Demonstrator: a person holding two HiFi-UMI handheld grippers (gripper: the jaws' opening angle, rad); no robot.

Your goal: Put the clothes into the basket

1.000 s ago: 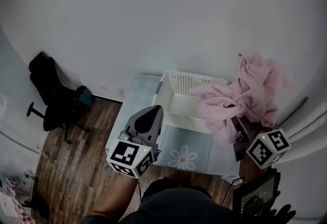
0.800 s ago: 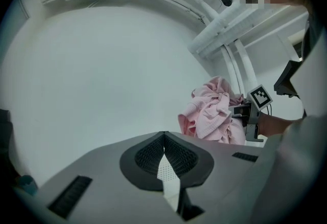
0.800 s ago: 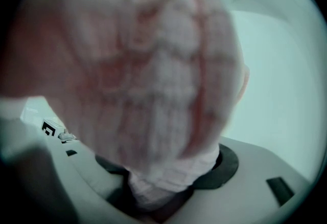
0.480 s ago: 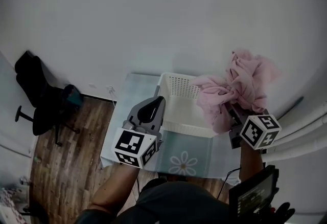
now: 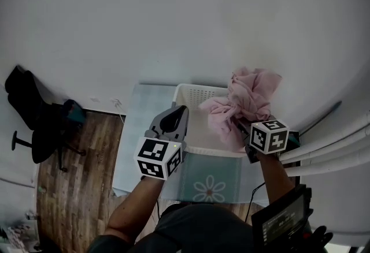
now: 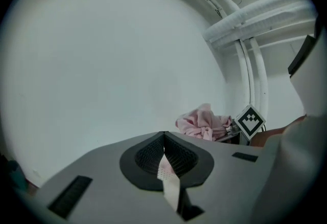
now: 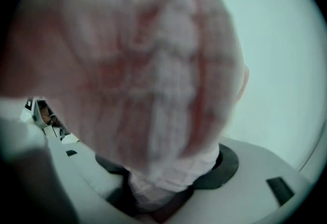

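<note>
At the lower middle of the head view, above a pale mat with a flower print [image 5: 208, 181], I hold my left gripper [image 5: 182, 110] with its jaws pressed together and nothing between them. Its tip is at the near left rim of the white basket [image 5: 195, 95]. At the right of the frame, my right gripper [image 5: 241, 126] pinches the pink garment [image 5: 250, 93], which hangs bunched above the right side of the basket; I cannot tell if the cloth touches the rim. At the far left, a black chair [image 5: 34, 122] stands on the wooden floor.
</note>
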